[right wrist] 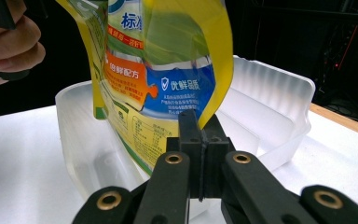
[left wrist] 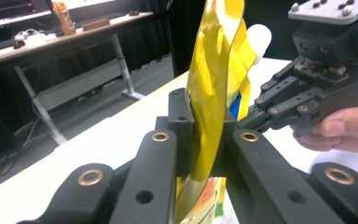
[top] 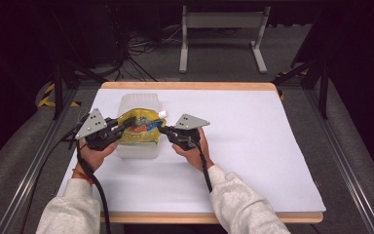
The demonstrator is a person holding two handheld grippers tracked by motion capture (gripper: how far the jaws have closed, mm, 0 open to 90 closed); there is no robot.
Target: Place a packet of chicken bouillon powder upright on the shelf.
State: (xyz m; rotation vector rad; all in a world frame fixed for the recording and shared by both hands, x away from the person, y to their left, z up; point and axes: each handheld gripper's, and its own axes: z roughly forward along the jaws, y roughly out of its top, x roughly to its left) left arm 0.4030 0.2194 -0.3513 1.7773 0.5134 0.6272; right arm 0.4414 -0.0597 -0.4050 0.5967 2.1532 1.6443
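Left gripper (top: pixel 119 127) clamped shut on one edge of the yellow pouch (top: pixel 140 127), right gripper (top: pixel 164 130) pinched tight on the opposite edge near the white cap (top: pixel 162 114), holding the pouch stretched between them directly above the clear plastic bin (top: pixel 137 149). Seen along the left gripper (left wrist: pixel 200 135), jaws pressed flat against the yellow film of the pouch (left wrist: pixel 212 84), gripping a thin side seam, probably to keep the floppy bag from folding or swinging. Seen along the right gripper (right wrist: pixel 200 140), jaws fully closed on the lower rim of the pouch (right wrist: pixel 168 60), with the printed panel hanging over the open cavity of the bin (right wrist: pixel 270 102). Two-point hold apparently chosen to keep a soft, top-heavy bag steady and aimed at the opening. Pouch hanging above the bin, not yet resting on its floor, lower end seemingly within its walls. Bin sitting on the white table cover (top: pixel 253 146), left of its centre and toward its far edge. Person's hands (top: pixel 195 151) on either side of the bin, forearms in pale sleeves (top: pixel 238 204) coming from the near side. Lowering and release seemingly next.
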